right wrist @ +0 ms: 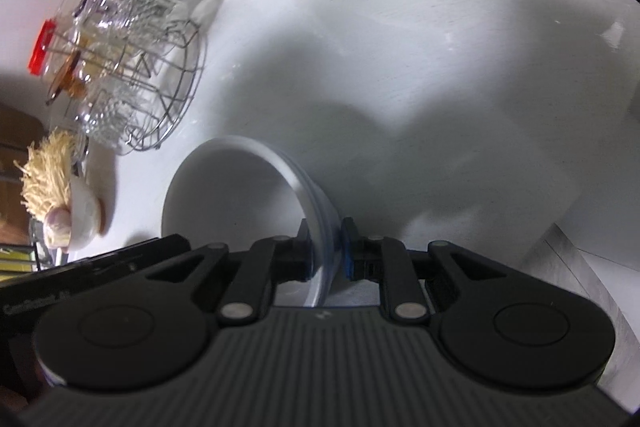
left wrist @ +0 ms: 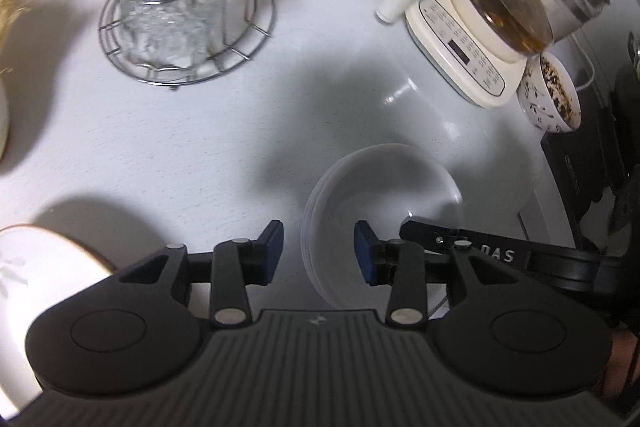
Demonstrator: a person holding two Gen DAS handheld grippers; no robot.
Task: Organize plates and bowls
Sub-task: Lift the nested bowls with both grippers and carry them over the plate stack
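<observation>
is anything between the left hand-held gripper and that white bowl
Nothing visible. The left hand-held gripper is open, with the white bowl directly ahead of its fingers and only bare countertop around. The right hand-held gripper already pinches the bowl's far rim; its black finger shows beside the bowl, not in the gap.

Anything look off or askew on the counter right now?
Nothing spilled or broken. The white bowl stack is tilted on edge, but only because the right gripper is clamped on its rim. The left gripper is open and empty.
</observation>
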